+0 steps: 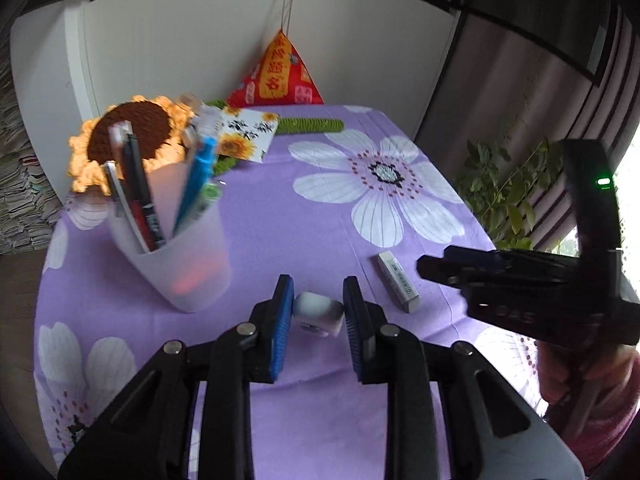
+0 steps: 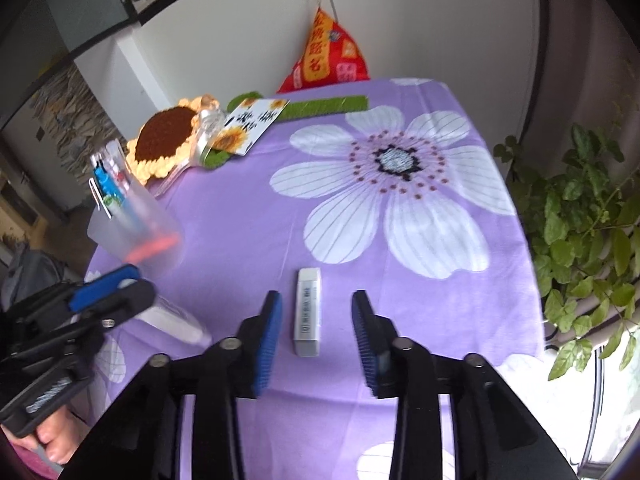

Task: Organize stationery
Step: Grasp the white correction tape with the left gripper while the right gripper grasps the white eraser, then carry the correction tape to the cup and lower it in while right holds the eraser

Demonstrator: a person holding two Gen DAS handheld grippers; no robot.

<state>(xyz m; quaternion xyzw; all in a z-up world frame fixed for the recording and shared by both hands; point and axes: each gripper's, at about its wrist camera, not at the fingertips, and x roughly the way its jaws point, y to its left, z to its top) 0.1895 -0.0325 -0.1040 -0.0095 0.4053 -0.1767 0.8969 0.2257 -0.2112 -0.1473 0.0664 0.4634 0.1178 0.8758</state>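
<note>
A translucent cup (image 1: 180, 256) holding several pens (image 1: 140, 196) stands at the left of the purple flowered tablecloth (image 1: 312, 216). My left gripper (image 1: 318, 308) is shut on a small white rounded block (image 1: 318, 314), which sits between its blue pads near the cup. A long white eraser (image 1: 398, 282) lies on the cloth to the right. In the right wrist view the eraser (image 2: 307, 312) lies between the fingers of my right gripper (image 2: 316, 332), which is open and not touching it. The cup (image 2: 132, 224) and my left gripper (image 2: 108, 296) show at the left there.
A crocheted sunflower (image 1: 132, 136), a sunflower card (image 1: 244, 136) and a green crocheted strip (image 1: 312, 124) lie at the back. A red pyramid pouch (image 1: 280, 76) hangs by the wall. A leafy plant (image 2: 580, 216) stands off the table's right edge.
</note>
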